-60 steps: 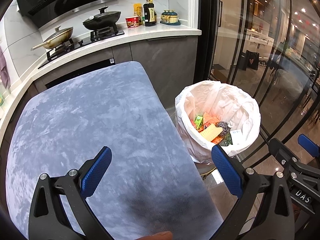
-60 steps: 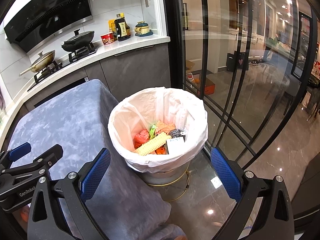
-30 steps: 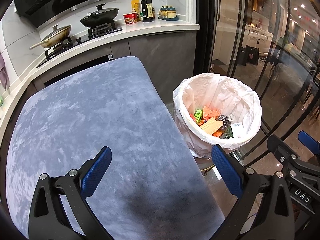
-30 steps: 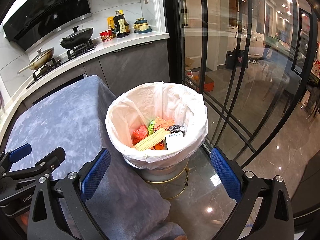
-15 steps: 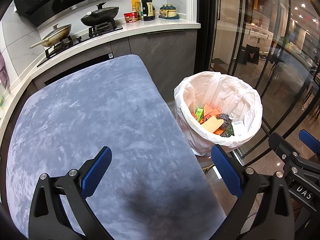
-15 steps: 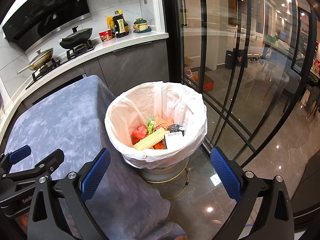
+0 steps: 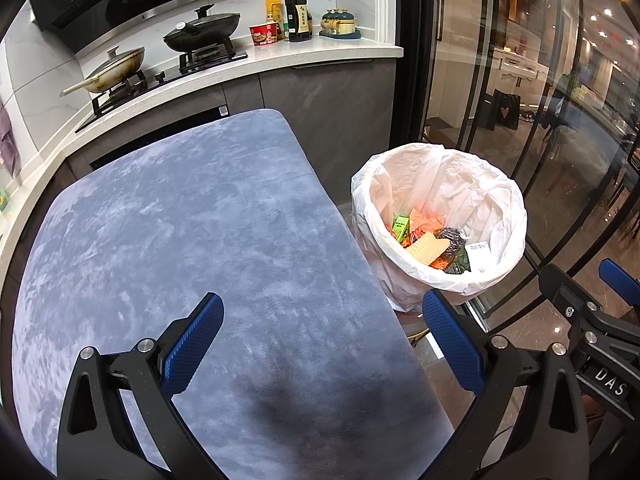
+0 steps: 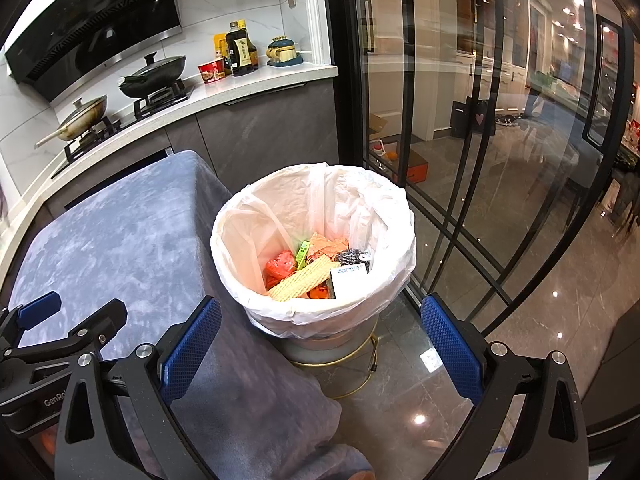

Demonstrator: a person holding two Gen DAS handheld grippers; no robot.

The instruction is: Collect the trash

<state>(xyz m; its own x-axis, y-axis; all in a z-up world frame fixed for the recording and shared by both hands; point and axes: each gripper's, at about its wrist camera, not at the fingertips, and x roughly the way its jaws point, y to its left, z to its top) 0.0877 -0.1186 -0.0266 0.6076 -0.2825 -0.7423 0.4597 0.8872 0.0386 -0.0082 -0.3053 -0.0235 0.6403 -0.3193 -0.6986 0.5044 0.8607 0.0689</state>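
I held my left gripper [image 7: 322, 340] over the bench [image 7: 180, 240], its jaws spread wide with nothing between the blue pads [image 7: 192, 344]. The bench, draped in a mottled grey-blue cloth, filled the left and centre of the left wrist frame.

My right gripper [image 8: 320, 342] was released too, jaws wide apart and empty, at the bottom of the right wrist frame with the bin [image 8: 256, 304] seen between its fingers. In that view the left gripper [image 8: 60, 332] showed at the lower left edge, over the cloth.

The bin stood just beside the bench's right edge, centre right in the left wrist frame [image 7: 500, 276], lined with a white bag. The trash [image 8: 312, 268] lay inside it at the bottom: a red crumpled wrapper [image 8: 280, 264], a pale ridged wafer-like piece [image 8: 300, 278], a small green packet [image 8: 303, 250], orange paper [image 8: 326, 244], a grey steel scourer [image 8: 348, 258] and a white label [image 8: 350, 280]. The bin sat on a gold wire stand [image 8: 356, 372] on the glossy dark floor [image 8: 520, 320].

At the upper left of both frames ran a white kitchen top with two lidded pans [image 7: 200, 34] on a hob, a dark bottle [image 7: 298, 16] and a red cup [image 7: 263, 35]. Glass doors with black frames [image 8: 480, 140] filled the right side.
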